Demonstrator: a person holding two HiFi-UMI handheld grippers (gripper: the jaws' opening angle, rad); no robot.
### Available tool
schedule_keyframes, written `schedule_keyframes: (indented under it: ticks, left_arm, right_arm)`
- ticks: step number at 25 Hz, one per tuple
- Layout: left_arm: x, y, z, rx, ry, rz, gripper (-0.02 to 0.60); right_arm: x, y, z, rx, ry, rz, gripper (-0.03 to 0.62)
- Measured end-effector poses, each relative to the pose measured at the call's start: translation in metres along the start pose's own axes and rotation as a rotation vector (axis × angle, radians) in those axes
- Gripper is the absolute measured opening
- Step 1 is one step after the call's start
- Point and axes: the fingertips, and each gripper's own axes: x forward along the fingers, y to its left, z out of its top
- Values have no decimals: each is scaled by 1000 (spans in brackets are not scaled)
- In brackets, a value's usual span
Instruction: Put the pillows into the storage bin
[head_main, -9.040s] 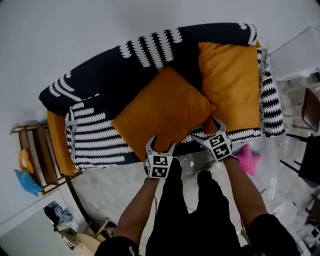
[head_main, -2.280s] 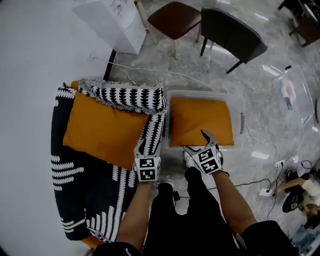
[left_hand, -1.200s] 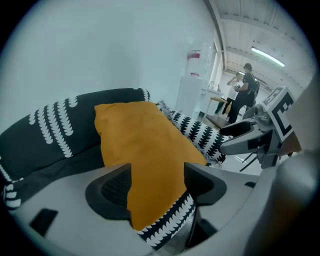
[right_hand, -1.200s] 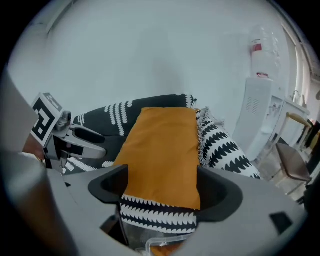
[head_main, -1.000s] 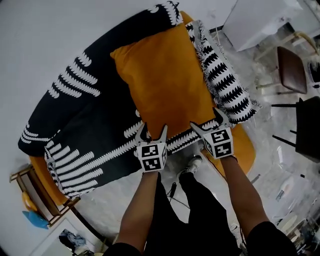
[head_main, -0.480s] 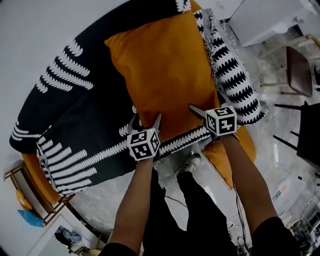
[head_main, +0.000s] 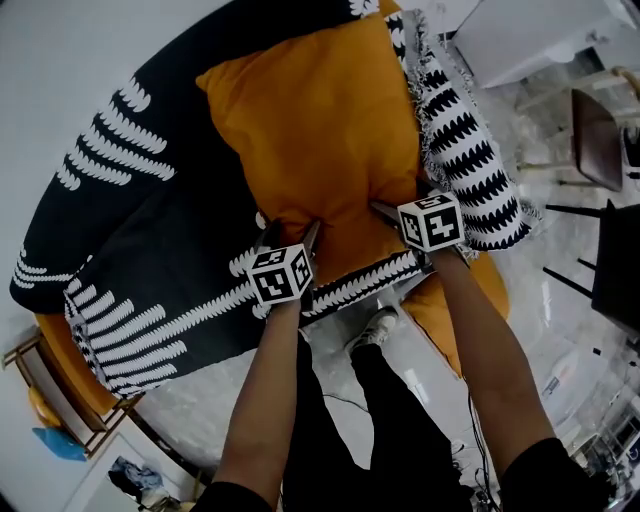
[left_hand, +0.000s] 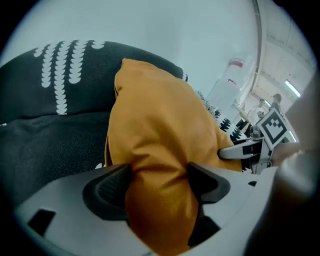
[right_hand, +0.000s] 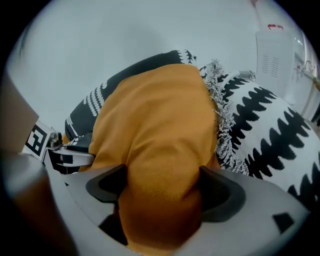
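An orange pillow (head_main: 320, 120) lies on a sofa under a black cover with white marks (head_main: 150, 240). Both grippers are at its near edge. My left gripper (head_main: 290, 228) has the near left corner between its jaws (left_hand: 157, 185); the jaws have just been opening, and the fabric fills the gap and touches both pads. My right gripper (head_main: 400, 200) holds the near right corner (right_hand: 160, 187); its jaws have just been closing, and the pads pinch the bulging fabric. No storage bin is in view.
A white-and-black fringed throw (head_main: 460, 150) drapes the sofa arm right of the pillow. A white cabinet (head_main: 520, 40) and chairs (head_main: 600, 110) stand at the right on the marble floor. A wooden shelf (head_main: 40, 370) sits at the lower left. The person's legs are below.
Both grippers have moved down and forward onto the pillow's near edge, and each now has a corner between its jaws. The view has shifted closer over the sofa.
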Motion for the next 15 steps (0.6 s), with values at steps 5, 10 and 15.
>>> schedule_keyframes:
  ticks: [5, 10, 15]
  left_arm:
    - [0, -8, 2, 41, 5, 8, 276]
    - [-11, -15, 11, 54, -4, -15, 172]
    - [-38, -29, 17, 78, -53, -21, 87]
  right_arm:
    - [-5, 10, 0, -40, -7, -28, 365]
    - [-19, 26, 6, -87, -1, -25, 225]
    - [-43, 44, 5, -60, -47, -8, 142]
